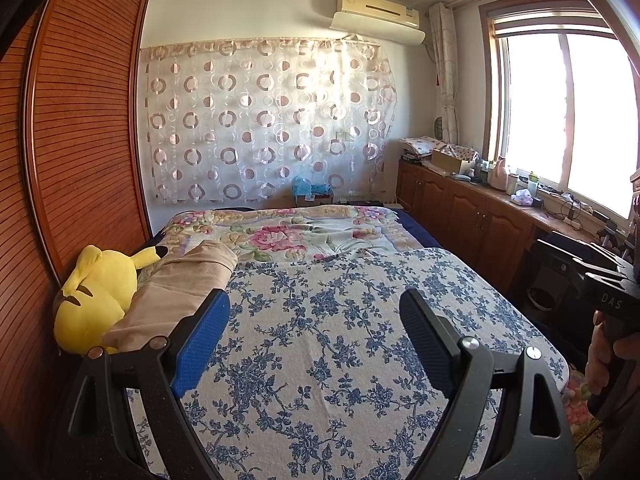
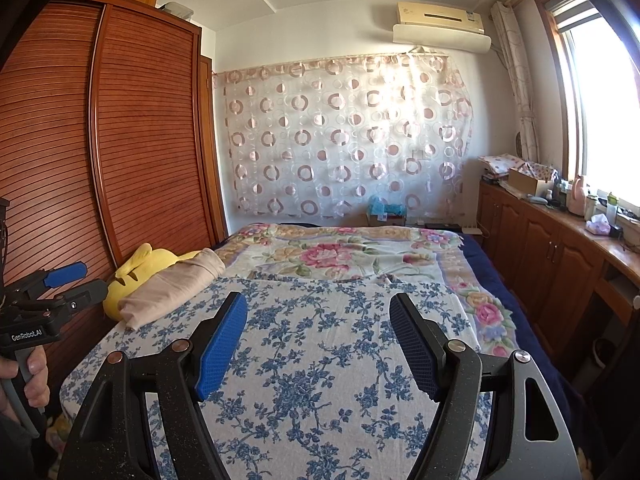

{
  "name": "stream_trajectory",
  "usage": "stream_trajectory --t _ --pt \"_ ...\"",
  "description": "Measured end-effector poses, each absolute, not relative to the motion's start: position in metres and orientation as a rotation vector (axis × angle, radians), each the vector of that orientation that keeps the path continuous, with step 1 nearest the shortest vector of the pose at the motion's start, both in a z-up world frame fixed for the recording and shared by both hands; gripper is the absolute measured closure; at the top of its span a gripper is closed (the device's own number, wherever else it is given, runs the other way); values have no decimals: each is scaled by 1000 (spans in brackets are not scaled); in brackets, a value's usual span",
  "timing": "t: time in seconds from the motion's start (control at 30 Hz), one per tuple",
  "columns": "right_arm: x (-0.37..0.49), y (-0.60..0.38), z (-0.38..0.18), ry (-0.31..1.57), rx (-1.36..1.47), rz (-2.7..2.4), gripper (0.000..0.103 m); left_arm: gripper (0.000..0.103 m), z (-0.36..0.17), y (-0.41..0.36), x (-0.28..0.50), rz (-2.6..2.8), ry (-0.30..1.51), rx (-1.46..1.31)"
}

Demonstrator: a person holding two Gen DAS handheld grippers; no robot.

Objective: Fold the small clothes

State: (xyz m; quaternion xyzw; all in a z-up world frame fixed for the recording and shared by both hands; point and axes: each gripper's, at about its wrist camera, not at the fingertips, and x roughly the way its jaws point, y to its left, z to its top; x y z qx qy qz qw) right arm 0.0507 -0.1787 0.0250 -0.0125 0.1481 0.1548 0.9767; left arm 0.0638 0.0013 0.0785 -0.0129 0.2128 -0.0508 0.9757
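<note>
Two pairs of tongs hovered over a bed, both spread wide and holding nothing. The left tongs, seen from their own camera, stood with blue pads well apart above a blue-flowered cloth; the right tongs gaped just as wide over the same cloth, touching no fabric. A hand gripped the left tool's handle at the left edge of the right camera's view.

A beige garment lay at the far left of the flowered cloth, bundled loosely with its long axis running from near-left to far-right, its near end beside the left finger of the left tongs. It rested against a yellow plush toy by the slatted wardrobe. The left tongs appeared the nearer of the two; from the right tongs the garment lay well off to the far left.

Whether the beige bundle was already folded and set aside, or waiting to be spread out, could not be settled: its rolled, uneven shape fitted either. Any reach for it would have turned on that leftward, slightly far offset. Beyond, a pink-flowered blanket covered the far half of the bed, under a circle-patterned curtain.
</note>
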Motion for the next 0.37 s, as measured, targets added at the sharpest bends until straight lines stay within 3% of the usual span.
stream_trajectory --t 0.37 --pt "50 -179 25 302 -23 313 27 16 77 2 63 -102 430 -27"
